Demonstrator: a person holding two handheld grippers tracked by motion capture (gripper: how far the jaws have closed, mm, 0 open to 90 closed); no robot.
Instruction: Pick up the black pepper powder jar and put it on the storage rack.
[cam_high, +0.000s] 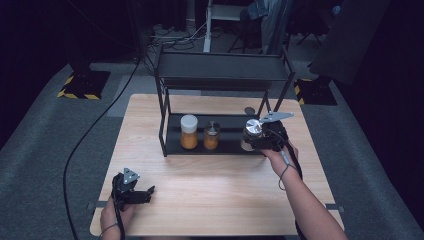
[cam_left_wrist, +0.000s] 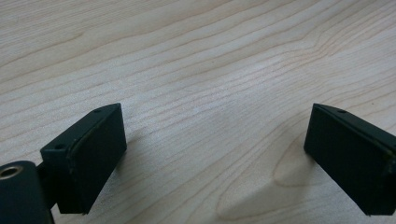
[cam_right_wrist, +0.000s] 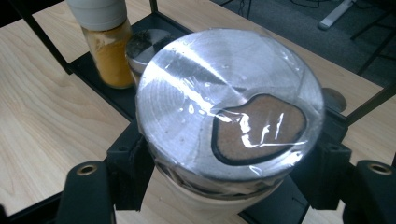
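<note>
Right tongs (cam_right_wrist: 229, 186) grip a foil-lidded jar (cam_right_wrist: 229, 100), seemingly beside two shelved jars (cam_high: 200, 131).

Both grippers are black, and the left gripper (cam_high: 148, 192) and the right gripper (cam_high: 255, 141) each carry a grey three-cornered plate on top. The jaws are flat rectangular blocks with small screw holes. Black cables trail along bare forearms.
</note>
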